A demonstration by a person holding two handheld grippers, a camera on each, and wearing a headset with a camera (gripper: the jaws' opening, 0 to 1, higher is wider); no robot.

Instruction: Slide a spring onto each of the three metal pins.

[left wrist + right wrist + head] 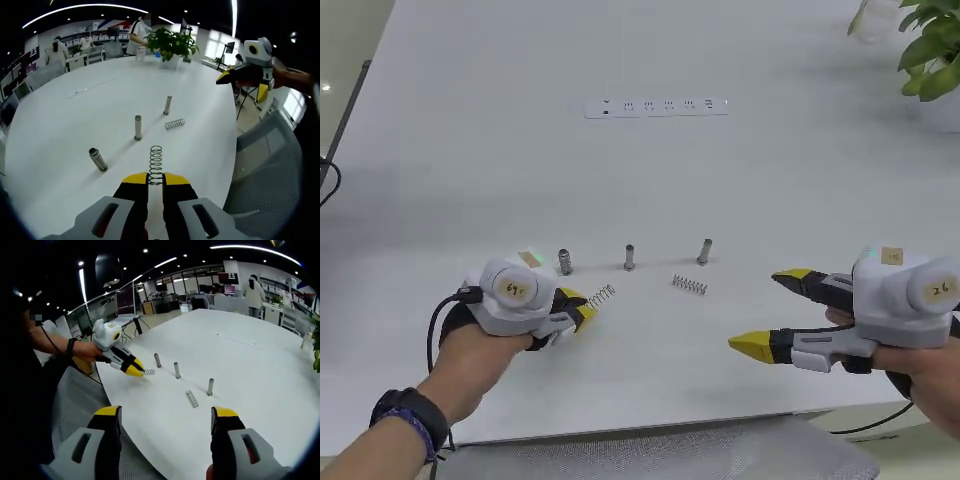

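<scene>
- Held spring (602,294), head view: lower left of centre, 1 end pinched in left gripper (577,312). Loose spring (689,285) lies flat on table (740,180), just below right pin (705,251). Right gripper (767,312) at lower right, jaws spread wide, released.
- Left gripper view: held spring rises from clenched yellow tips at bottom centre. Left pin (98,159), centre left, wears a spring. Middle pin (138,127) bare, above and right of it.
- Right gripper view: loose spring at centre, 3 pins in a row above it.

loose spring (689,285) before rightmost pin (705,251)
</scene>
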